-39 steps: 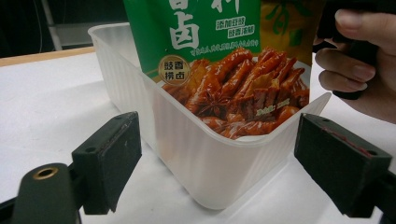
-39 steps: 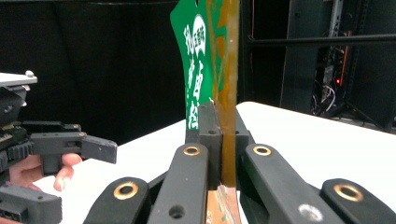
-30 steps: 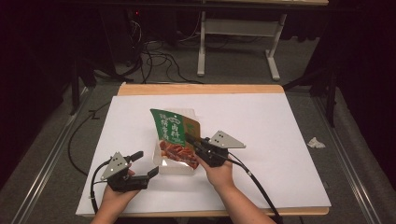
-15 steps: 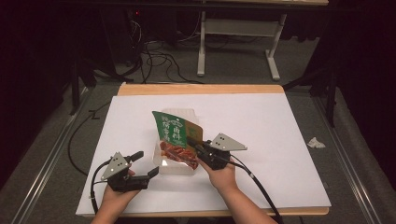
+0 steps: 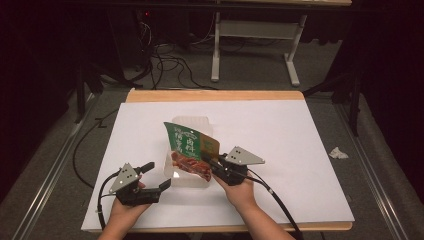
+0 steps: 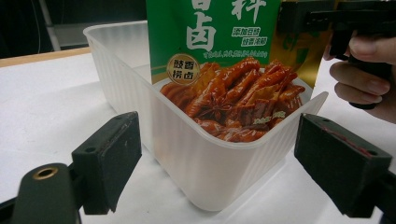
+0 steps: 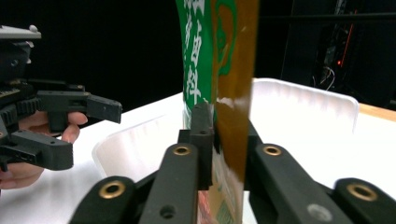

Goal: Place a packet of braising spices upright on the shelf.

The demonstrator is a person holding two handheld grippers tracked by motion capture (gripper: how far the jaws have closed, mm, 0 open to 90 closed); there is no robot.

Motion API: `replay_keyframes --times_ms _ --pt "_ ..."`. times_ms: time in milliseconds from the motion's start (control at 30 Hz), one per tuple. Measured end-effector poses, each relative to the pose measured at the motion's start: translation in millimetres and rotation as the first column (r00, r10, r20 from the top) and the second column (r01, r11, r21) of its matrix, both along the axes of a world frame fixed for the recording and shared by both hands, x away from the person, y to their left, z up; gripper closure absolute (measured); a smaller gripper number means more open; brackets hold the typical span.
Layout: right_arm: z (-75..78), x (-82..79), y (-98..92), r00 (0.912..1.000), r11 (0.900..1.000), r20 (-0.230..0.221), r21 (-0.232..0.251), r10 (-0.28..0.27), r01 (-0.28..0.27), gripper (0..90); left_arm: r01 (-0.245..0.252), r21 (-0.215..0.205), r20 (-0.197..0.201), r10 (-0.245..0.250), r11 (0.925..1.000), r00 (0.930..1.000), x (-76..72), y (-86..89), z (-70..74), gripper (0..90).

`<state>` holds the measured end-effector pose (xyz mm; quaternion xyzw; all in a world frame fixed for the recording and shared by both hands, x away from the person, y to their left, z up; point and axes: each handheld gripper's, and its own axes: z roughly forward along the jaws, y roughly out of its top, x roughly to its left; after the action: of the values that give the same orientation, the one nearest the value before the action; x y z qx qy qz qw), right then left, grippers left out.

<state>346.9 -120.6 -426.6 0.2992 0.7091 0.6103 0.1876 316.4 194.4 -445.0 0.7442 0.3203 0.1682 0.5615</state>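
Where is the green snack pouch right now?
In the high view the green snack pouch stands in the clear plastic tub at table centre, its edge between the right gripper's jaws.

The left gripper (image 5: 153, 176) is resting low with its jaws standing wide apart. The right gripper (image 5: 209, 163) is pinching, its jaws having just been easing open slightly, both hands gripping from below.

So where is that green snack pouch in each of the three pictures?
High view: the green snack pouch stands at table centre, lower end in the clear plastic tub.
Left gripper view: top centre, the pouch rises out of the tub.
Right gripper view: centre, seen edge-on, pinched in the right tongs.
Shared landmark: the clear plastic tub.
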Motion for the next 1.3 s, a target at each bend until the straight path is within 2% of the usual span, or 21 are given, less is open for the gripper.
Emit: replay_keyframes --times_ms 233,367,533,600,633,800,967,1100,1167,1233,1300 --pt "-0.4 4.1 -1.2 0.9993 1.000 -0.037 -0.006 0.012 -0.012 69.7 -0.004 0.001 -0.001 0.004 1.0000 1.0000 0.3 0.7 -0.1 15.4" --pt "0.9 6.3 -2.1 0.9984 1.000 -0.053 -0.001 0.016 -0.016 57.3 -0.001 0.002 0.000 0.001 1.0000 1.0000 0.3 0.1 -0.2 15.4" --pt "4.2 10.4 -3.0 0.9971 1.000 -0.072 -0.007 0.025 -0.026 34.7 -0.002 0.000 -0.002 0.002 1.0000 1.0000 0.6 -0.4 -0.6 15.4" --pt "5.0 9.5 -3.0 0.9976 1.000 -0.068 -0.012 -0.013 0.012 19.3 -0.001 0.000 -0.003 0.001 1.0000 1.0000 0.7 -0.5 -0.8 15.4" --pt "5.9 9.2 -3.5 0.9975 1.000 -0.066 -0.017 -0.025 0.024 15.1 -0.001 0.000 -0.002 0.001 1.0000 1.0000 0.9 -0.5 -0.9 15.4" --pt "12.1 6.6 -12.4 0.9953 0.999 -0.090 -0.034 -0.035 0.032 3.8 -0.002 0.003 -0.007 0.002 1.0000 1.0000 1.4 -0.2 -1.3 15.3" --pt "23.1 -5.2 -39.2 0.9967 0.999 -0.074 -0.028 -0.035 0.033 2.5 -0.004 0.003 -0.004 0.004 1.0000 1.0000 1.1 0.3 -1.0 15.3" --pt "29.1 -17.2 -75.7 0.9928 0.995 -0.068 -0.029 -0.099 0.097 2.5 -0.008 0.003 -0.003 0.008 1.0000 1.0000 1.1 0.5 -0.9 15.3" --pt "28.4 -21.8 -97.5 0.9872 0.988 -0.064 -0.051 -0.146 0.143 2.9 -0.008 0.003 -0.004 0.008 1.0000 1.0000 0.9 -0.1 -1.0 15.3" --pt "25.8 -26.3 -119.2 0.9765 0.976 -0.074 -0.100 -0.203 0.195 3.8 -0.004 0.009 -0.005 0.005 0.9999 1.0000 1.1 -0.6 -1.2 15.3" --pt "21.4 -32.9 -140.4 0.9635 0.963 -0.087 -0.113 -0.253 0.243 3.9 -0.004 0.010 -0.008 0.004 0.9999 1.0000 1.3 -1.6 -1.7 15.3"
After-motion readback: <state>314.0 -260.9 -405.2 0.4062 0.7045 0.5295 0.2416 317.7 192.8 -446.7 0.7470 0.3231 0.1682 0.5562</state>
